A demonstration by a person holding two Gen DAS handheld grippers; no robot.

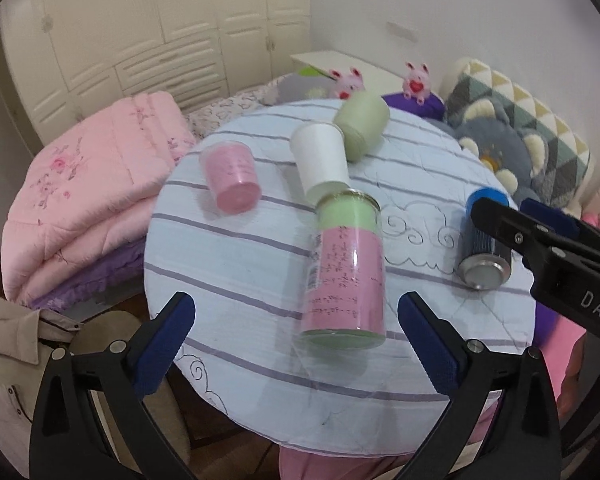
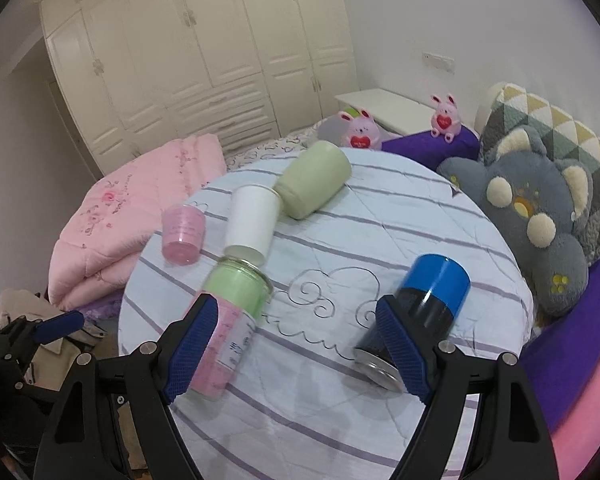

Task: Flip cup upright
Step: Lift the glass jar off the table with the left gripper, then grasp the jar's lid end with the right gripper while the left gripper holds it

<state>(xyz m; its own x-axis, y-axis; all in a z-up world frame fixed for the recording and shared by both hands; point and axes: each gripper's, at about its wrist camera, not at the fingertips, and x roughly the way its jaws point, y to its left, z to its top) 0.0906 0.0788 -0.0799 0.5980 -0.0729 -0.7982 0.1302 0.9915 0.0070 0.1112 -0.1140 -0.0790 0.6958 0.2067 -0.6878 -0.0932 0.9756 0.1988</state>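
Several cups lie on their sides on a round table with a striped cloth (image 1: 260,360). A tall pink-and-green cup (image 1: 348,268) lies nearest, just ahead of my open, empty left gripper (image 1: 296,344). Beyond it lie a white cup (image 1: 322,160), a small pink cup (image 1: 232,178) and a pale green cup (image 1: 362,124). A blue-and-black cup (image 2: 424,308) lies at the right, beside the right finger of my open, empty right gripper (image 2: 300,348). The tall cup (image 2: 228,324) lies beside the right gripper's left finger.
A folded pink quilt (image 1: 88,208) lies left of the table. A grey plush cushion (image 2: 540,216) and two pink toy rabbits (image 2: 360,130) sit behind and right of it. A white wardrobe (image 2: 200,48) fills the back wall. Beige clothing (image 1: 16,360) lies low left.
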